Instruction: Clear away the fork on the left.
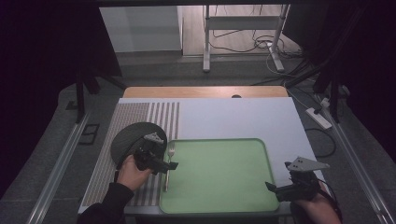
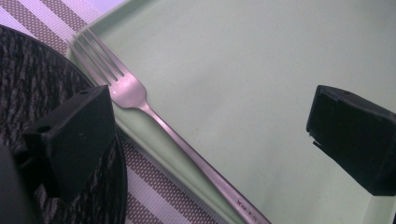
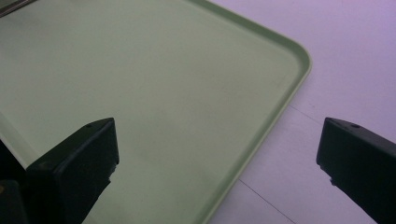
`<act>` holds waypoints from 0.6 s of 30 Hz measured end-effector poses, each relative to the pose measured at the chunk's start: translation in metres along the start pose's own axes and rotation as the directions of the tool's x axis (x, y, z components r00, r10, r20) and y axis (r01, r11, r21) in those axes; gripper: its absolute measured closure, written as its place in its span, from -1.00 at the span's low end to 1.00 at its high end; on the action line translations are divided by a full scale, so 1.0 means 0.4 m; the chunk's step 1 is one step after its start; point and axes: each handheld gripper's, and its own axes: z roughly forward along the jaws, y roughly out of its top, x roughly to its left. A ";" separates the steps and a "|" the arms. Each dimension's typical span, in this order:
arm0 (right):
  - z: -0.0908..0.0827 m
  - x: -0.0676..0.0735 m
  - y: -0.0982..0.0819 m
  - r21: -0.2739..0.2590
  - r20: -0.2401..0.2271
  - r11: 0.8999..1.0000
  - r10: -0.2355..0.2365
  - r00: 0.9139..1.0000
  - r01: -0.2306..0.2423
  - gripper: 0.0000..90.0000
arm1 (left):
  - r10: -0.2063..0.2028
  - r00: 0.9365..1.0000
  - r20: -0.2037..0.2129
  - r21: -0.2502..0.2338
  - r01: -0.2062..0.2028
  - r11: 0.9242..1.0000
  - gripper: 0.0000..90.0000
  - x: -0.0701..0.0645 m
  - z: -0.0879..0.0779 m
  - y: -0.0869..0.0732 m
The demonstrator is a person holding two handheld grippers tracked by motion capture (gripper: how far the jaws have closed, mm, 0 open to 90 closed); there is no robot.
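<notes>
though released, fork [image 2: 140,100] beside gripper [image 2: 210,121]

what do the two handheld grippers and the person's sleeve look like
Both the left gripper and the right gripper are black, with blocky, squared black jaws. Each carries a grey three-cornered plate on top. The left forearm wears a dark sleeve. Near the right hand, a dark cable trails beside the wrist.
</notes>
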 end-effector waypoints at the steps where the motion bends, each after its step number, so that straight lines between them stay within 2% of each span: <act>1: 0.000 0.000 0.000 0.000 0.000 1.000 0.000 1.000 0.000 -1.00 | 0.001 1.000 -0.002 -0.005 -0.001 1.000 -0.98 0.000 -0.001 -0.002; 8: 0.000 0.000 0.000 0.000 0.000 1.000 0.001 1.000 -0.001 -1.00 | 0.010 1.000 -0.026 -0.037 -0.011 0.999 -1.00 0.005 -0.019 -0.018; 18: 0.000 0.000 0.000 0.000 0.001 1.000 0.002 1.000 -0.002 -1.00 | -0.023 0.999 -0.031 -0.060 0.021 0.998 -1.00 0.013 -0.044 -0.045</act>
